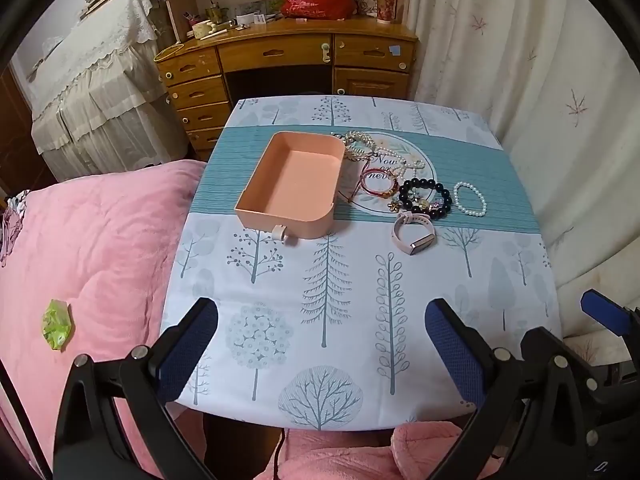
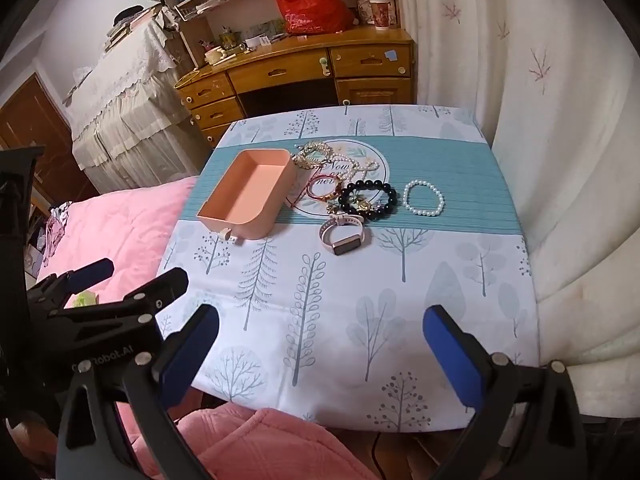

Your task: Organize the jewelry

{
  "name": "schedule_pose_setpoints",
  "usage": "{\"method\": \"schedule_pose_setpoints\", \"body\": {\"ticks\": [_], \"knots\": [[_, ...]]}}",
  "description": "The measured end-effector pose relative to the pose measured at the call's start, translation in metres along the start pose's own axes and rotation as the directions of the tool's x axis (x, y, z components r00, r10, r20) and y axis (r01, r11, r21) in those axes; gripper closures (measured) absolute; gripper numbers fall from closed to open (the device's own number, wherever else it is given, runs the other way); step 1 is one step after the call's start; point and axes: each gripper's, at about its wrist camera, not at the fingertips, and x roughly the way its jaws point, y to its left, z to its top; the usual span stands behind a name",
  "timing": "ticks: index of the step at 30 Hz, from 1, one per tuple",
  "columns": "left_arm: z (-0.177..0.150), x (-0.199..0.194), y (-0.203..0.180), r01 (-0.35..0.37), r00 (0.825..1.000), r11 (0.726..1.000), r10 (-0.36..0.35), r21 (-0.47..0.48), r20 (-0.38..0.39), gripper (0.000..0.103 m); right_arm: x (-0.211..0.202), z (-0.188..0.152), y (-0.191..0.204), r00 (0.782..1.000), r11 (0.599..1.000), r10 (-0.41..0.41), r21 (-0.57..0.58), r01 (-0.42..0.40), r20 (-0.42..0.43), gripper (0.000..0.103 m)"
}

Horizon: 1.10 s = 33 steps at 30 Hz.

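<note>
We log: left gripper [image 1: 322,336] and right gripper [image 2: 320,340], fingers spread, holding nothing. Ahead: pink tray [image 1: 292,184] on table [image 1: 360,300]; beside it bracelets [image 1: 426,196], watch [image 1: 414,232], possibly a tangled necklace.

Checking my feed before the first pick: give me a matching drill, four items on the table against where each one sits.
Items:
1. peach plastic tray
2. white pearl bead bracelet
3. pink-strapped smart band
4. black bead bracelet

Places:
A. nearest the grippers, on the white tree-print part of the cloth
B. farthest right in the jewelry cluster, lying alone
C. left of all the jewelry, nothing inside
D. between the red cord bracelet and the pearl one

Pairs: 1-C, 2-B, 3-A, 4-D
</note>
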Motion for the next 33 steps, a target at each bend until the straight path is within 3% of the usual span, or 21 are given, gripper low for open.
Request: {"method": "schedule_pose_setpoints", "body": {"ticks": [33], "knots": [[0.0056, 0.0065, 0.0081, 0.025, 1.0, 0.999, -0.025, -0.028, -0.001, 0.001, 0.0077, 0.0044, 0.0023, 1.0, 1.0, -0.02, -0.014, 0.02, -0.019, 0.001]]}}
